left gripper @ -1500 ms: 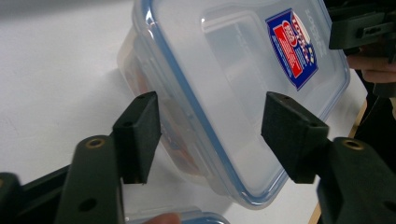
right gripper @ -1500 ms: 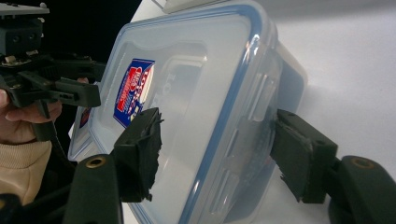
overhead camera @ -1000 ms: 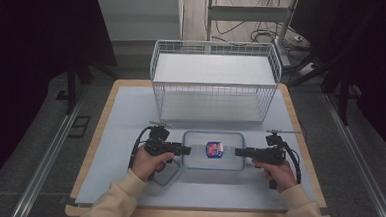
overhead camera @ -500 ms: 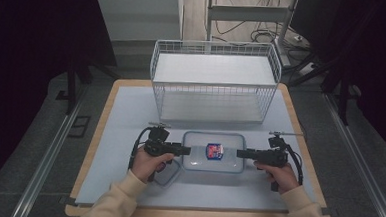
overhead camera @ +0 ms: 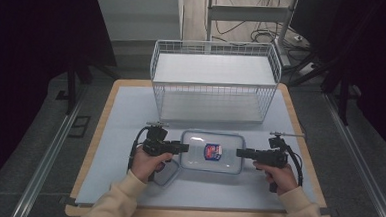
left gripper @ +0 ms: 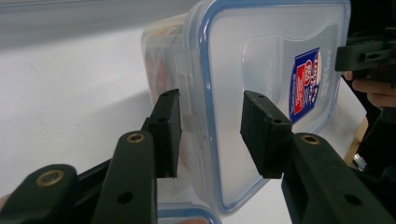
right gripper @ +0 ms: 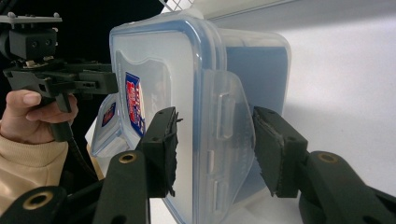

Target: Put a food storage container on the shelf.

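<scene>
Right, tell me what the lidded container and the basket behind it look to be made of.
Container: likely clear plastic, slightly frosted and glossy; its contents show through the wall, and its lid has a blue seal line and moulded clip flaps.
Basket: apparently white-coated metal wire, judging by its thin grid walls; the flat pale panels inside could be plastic or board, I can't tell which.

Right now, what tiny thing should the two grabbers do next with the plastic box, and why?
Probably keep squeezing. The left gripper and right gripper each straddle a side latch of the plastic box, their jaws have just been closing, yet gaps remain beside the pads, so neither grips firmly.
</scene>
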Demonstrator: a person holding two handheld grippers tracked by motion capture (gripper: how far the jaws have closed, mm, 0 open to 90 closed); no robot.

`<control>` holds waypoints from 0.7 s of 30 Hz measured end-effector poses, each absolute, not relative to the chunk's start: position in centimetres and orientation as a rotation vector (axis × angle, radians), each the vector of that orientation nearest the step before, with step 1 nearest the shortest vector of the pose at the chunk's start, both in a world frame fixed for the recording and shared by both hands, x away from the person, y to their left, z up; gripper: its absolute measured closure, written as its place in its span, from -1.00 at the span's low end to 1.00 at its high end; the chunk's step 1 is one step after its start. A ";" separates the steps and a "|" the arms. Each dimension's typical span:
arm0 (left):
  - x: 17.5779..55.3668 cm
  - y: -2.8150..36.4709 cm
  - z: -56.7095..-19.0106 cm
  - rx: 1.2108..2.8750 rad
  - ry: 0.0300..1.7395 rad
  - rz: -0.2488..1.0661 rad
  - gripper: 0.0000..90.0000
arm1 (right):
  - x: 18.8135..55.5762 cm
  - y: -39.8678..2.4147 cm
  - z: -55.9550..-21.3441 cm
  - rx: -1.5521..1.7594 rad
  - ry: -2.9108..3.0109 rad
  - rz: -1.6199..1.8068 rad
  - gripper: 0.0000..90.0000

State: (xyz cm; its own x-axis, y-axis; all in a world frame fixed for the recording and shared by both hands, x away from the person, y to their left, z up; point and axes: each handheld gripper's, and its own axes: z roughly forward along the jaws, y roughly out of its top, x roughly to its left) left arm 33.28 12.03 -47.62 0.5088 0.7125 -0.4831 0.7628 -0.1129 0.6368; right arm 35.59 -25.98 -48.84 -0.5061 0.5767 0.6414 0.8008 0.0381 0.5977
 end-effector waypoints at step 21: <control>33.2 11.8 -45.9 1.823 1.190 -0.020 0.33 | 35.7 -26.4 -46.9 -1.375 -2.114 -1.537 0.17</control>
